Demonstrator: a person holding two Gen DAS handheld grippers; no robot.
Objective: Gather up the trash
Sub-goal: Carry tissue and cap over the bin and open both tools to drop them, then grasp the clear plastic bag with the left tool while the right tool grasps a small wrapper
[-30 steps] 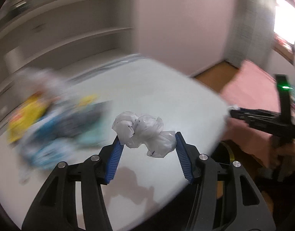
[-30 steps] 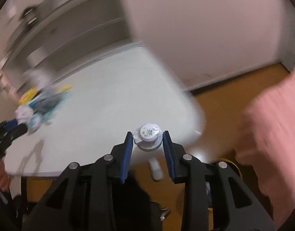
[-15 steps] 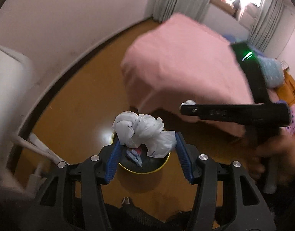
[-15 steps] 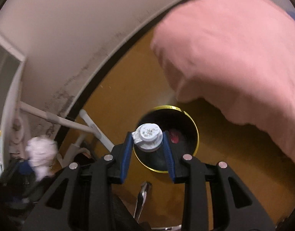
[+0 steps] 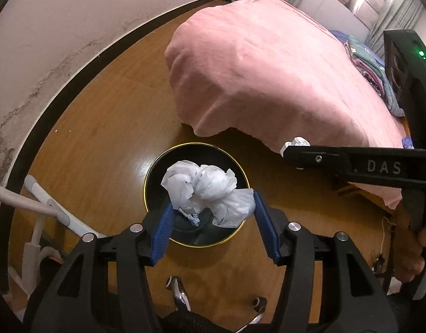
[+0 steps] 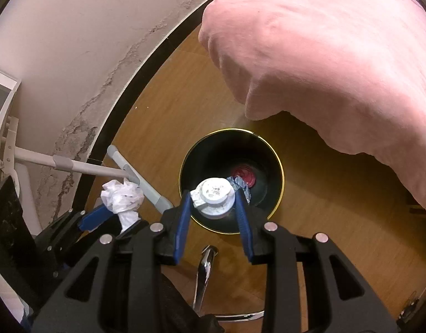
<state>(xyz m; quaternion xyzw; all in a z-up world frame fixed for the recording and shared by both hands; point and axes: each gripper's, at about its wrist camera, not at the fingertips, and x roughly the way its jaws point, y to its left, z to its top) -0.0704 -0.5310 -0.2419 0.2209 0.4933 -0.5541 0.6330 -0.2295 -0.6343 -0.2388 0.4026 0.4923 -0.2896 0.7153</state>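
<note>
My left gripper holds a crumpled white plastic bag between its blue pads, right above a black, gold-rimmed bin on the floor. Its jaws are opening, though both pads still touch the bag. My right gripper is shut on a small round white cap-like piece over the near side of the same bin. A red item and a grey-blue wrapper lie inside. In the right wrist view the left gripper and its bag sit left of the bin.
A bed with a pink cover overhangs the wooden floor just behind the bin. A white wall with a dark skirting runs along the left, with a white and grey frame leaning there. Chrome chair legs stand close below the grippers.
Both grippers swung away from the white table and came down over the bin on the floor, each still carrying its piece. In the last half second they only drew closer to the bin.
</note>
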